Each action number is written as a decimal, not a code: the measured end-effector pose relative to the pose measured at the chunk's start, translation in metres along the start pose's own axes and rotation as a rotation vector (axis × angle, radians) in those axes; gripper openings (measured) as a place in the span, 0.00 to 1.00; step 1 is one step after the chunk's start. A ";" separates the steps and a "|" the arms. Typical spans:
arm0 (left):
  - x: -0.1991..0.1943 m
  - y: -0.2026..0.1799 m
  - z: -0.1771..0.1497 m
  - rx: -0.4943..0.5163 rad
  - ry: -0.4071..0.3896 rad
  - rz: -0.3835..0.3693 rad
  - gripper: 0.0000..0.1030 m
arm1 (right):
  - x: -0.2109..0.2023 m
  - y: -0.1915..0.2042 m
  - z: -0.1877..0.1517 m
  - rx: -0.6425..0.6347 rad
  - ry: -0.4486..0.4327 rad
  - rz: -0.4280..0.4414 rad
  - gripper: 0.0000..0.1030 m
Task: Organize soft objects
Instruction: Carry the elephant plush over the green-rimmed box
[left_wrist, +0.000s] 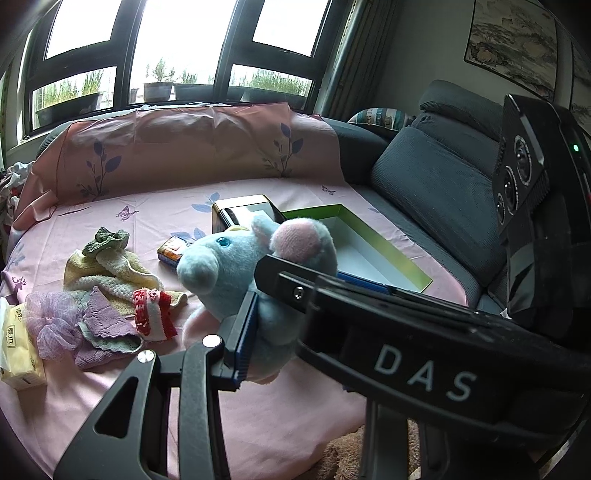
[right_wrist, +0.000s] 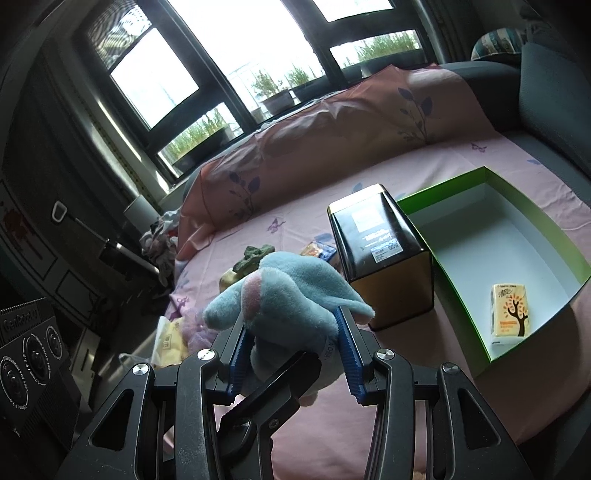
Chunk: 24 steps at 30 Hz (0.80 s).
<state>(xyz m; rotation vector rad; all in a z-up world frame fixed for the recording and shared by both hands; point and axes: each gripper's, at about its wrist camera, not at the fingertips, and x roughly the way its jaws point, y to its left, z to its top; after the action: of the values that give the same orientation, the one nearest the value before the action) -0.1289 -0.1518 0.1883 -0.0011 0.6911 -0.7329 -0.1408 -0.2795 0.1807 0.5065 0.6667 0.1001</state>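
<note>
Both hand-held grippers clamp the blue plush mouse (left_wrist: 255, 258) aloft: my left hand-held gripper (left_wrist: 247, 314) low on its body, my right hand-held gripper (right_wrist: 291, 343) around its back. Pulling apart could tear a seam; swinging right toward the green box (right_wrist: 524, 266), I might clip the dark tin (right_wrist: 384, 254) just ahead.

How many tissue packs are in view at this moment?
2. One tissue pack lies inside the green box, in its near corner. The other lies on the pink sheet beside the purple mesh puff. Others may be hidden.
</note>
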 end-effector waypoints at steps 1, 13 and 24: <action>0.001 -0.001 0.001 0.004 0.000 -0.002 0.32 | -0.001 -0.002 0.001 0.003 -0.003 -0.002 0.46; 0.017 -0.025 0.010 0.056 0.005 -0.025 0.32 | -0.012 -0.023 0.008 0.045 -0.041 -0.027 0.46; 0.040 -0.052 0.026 0.133 0.002 -0.091 0.33 | -0.027 -0.057 0.022 0.108 -0.112 -0.063 0.46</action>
<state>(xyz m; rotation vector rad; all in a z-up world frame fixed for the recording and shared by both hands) -0.1243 -0.2213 0.1981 0.0905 0.6466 -0.8651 -0.1526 -0.3447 0.1834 0.5905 0.5796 -0.0238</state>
